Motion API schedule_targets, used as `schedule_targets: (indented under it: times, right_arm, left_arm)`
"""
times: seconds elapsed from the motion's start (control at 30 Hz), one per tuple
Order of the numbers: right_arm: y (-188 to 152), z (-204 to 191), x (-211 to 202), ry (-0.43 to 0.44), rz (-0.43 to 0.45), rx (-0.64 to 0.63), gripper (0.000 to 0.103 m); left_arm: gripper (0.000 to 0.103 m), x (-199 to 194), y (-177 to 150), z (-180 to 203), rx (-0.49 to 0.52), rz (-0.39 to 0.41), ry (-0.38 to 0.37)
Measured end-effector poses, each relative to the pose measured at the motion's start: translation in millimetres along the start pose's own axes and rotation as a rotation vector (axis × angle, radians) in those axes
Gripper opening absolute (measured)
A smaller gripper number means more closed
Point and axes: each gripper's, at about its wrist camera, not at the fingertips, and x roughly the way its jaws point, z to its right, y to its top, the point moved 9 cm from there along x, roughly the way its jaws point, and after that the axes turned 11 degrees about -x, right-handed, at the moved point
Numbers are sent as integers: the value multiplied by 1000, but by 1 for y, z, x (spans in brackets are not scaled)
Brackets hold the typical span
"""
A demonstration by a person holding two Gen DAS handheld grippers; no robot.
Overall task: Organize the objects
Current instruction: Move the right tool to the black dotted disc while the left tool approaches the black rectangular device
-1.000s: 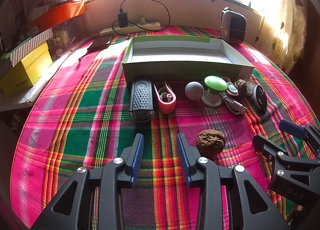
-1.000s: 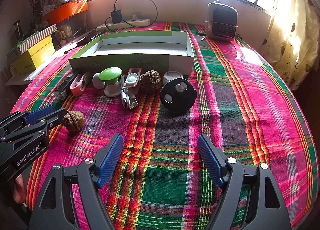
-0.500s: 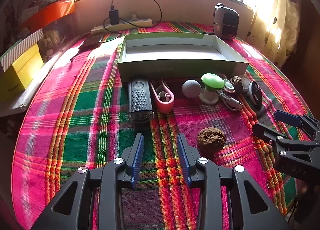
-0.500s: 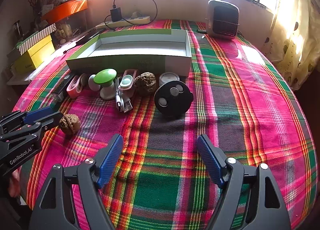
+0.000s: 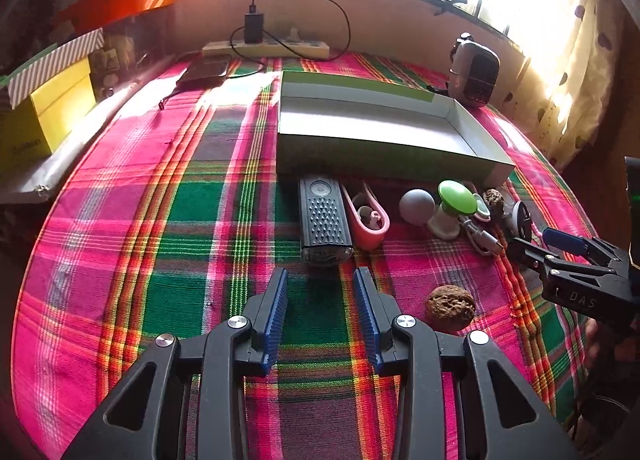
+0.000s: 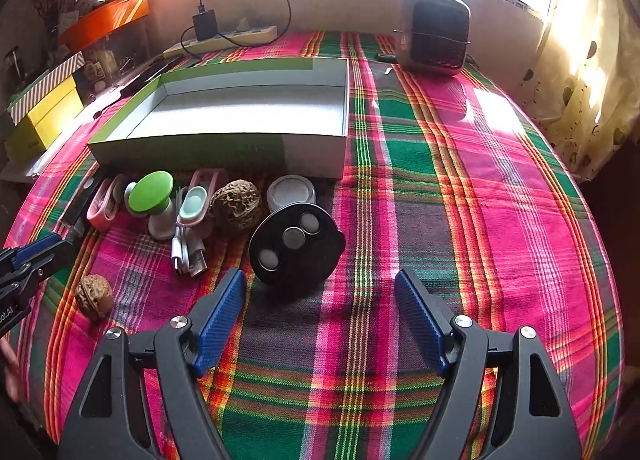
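An empty green-and-white box (image 5: 384, 128) (image 6: 240, 120) lies open on the plaid cloth. Along its near side runs a row of small items: a black lamp (image 5: 324, 220), a pink case (image 5: 368, 220), a grey ball (image 5: 417, 206), a green-capped white knob (image 5: 454, 200) (image 6: 154, 200), a USB cable (image 6: 186, 256), a large walnut (image 6: 236, 208), a white round tin (image 6: 290, 192) and a black disc (image 6: 296, 248). A smaller walnut (image 5: 450, 307) (image 6: 94, 296) lies apart. My left gripper (image 5: 320, 280) is open just short of the lamp. My right gripper (image 6: 320, 284) is open just short of the disc.
A small heater (image 6: 436, 36) stands at the back right, a power strip with charger (image 5: 266, 48) along the wall. Yellow and striped boxes (image 5: 48, 108) sit on a ledge to the left. A curtain (image 6: 584, 60) hangs at the right.
Both grippers have shifted across the table toward the row of items; the lamp sits nearer my left jaws and the black disc nearer my right jaws. Jaw widths are unchanged.
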Motion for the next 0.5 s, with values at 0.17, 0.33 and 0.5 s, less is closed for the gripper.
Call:
schedule_targets:
  times: [0.17, 0.33, 0.5]
  right_arm:
    - [4, 3, 3, 8, -1, -9, 77]
    - [5, 14, 5, -6, -4, 16, 77]
    - [2, 23, 4, -16, -3, 31, 77]
  left_arm:
    - [32, 7, 4, 5, 2, -19, -19]
    - [32, 12, 11, 9, 22, -10, 4]
    - [33, 16, 19, 0, 15, -2, 36]
